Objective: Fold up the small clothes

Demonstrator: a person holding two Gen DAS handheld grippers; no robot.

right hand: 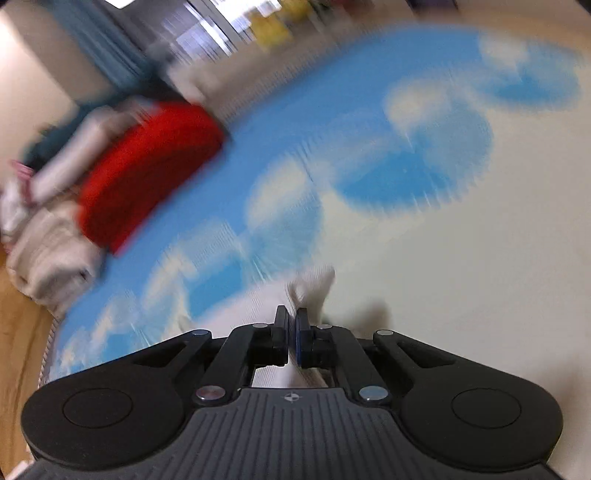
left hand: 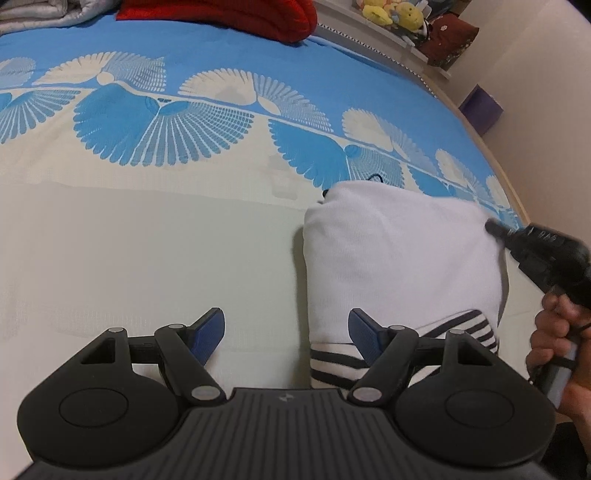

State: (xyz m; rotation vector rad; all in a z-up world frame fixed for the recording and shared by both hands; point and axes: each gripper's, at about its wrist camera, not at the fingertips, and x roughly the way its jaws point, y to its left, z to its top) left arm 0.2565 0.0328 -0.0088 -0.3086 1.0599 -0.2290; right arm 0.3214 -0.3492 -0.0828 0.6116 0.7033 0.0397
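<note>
Fold in hand: white garment on the bed, one corner gripped.

Left gripper (left hand: pixel 286 334) hovers with fingers apart and empty, at the garment's (left hand: pixel 399 254) near-left edge by the striped hem (left hand: pixel 458 328). Right gripper (right hand: pixel 291 332), fingers clamped together on a white corner at the garment's right side. Risk, in my judgement: the thin pinch slips under a quick pull, undoing the fold on the bedspread (left hand: pixel 147 240).

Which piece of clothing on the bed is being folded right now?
On the blue-and-cream patterned bedspread, look to the cream part near the right edge. There lies a small white cotton garment, folded over; its black-and-white striped hem sets it apart from the red folded blanket farther back.
</note>
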